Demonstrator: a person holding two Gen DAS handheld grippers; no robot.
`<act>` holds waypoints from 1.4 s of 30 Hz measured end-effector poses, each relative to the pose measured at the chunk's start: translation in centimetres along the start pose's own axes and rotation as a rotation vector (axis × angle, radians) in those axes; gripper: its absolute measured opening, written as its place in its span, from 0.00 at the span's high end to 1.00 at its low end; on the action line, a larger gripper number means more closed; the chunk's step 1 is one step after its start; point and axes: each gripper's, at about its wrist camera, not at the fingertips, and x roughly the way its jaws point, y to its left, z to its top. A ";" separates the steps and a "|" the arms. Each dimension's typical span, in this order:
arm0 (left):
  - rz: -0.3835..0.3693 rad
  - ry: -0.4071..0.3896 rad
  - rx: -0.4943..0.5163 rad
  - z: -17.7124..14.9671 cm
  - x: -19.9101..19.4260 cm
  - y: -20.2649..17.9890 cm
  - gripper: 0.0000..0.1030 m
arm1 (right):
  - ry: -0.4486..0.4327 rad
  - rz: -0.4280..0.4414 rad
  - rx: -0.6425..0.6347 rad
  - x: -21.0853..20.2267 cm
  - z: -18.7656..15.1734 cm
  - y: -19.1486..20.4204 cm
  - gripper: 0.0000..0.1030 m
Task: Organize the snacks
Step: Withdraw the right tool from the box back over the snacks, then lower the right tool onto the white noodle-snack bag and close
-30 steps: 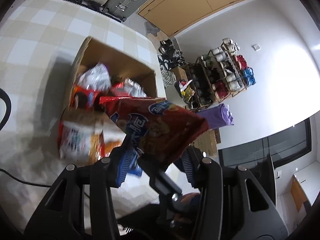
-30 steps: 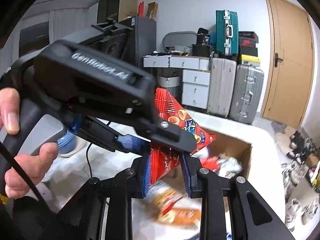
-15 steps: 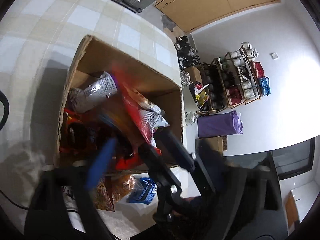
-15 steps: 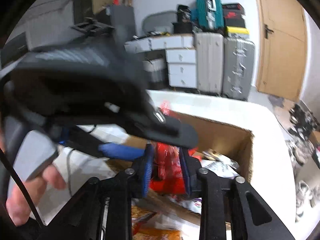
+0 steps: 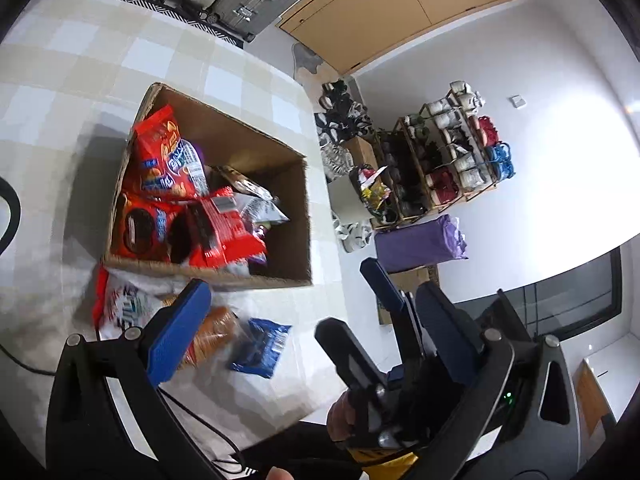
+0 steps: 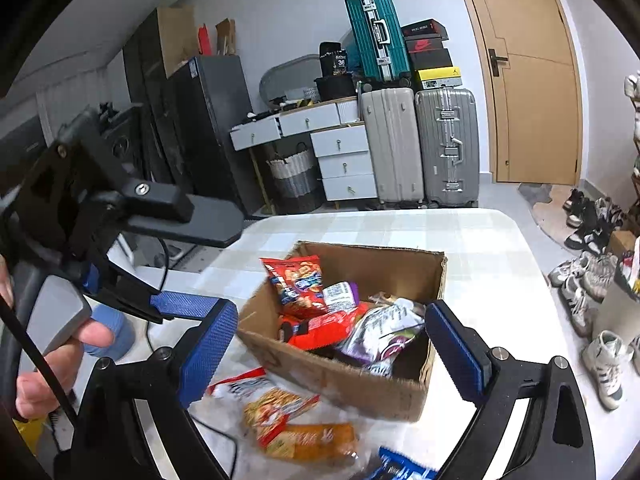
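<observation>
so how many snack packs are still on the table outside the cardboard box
3 visible: a red-and-white bag nearest the box, an orange crinkly pack beside it, and a blue packet nearer the table edge. Others may be hidden.

Lower left of the left wrist view, the loose packets (image 5: pixel 132 304) smear with blur, print unreadable. Bottom edge of the right wrist view cuts the blue packet (image 6: pixel 400 470). In the box (image 6: pixel 360 384), lower snacks hide under the red bags (image 6: pixel 316 330).
</observation>
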 end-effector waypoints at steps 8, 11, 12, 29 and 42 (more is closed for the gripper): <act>0.008 -0.035 0.032 -3.6 -3.8 -2.6 0.01 | -0.060 0.076 0.088 -5.9 0.5 0.0 0.07; 0.064 -0.053 0.066 -5.5 -4.6 -3.3 0.01 | -0.062 0.068 0.111 -8.2 0.6 0.1 0.07; 0.077 -0.050 0.078 -6.2 -4.7 -3.5 0.01 | -0.058 0.065 0.114 -8.9 0.6 0.3 0.07; 0.402 -0.217 0.233 -19.0 -4.2 -1.3 0.01 | 0.109 -0.028 -0.077 -10.8 -11.1 5.2 0.07; 0.360 -0.117 0.000 -10.7 -3.1 12.1 0.01 | 0.228 0.110 -0.123 1.5 -9.5 7.5 0.13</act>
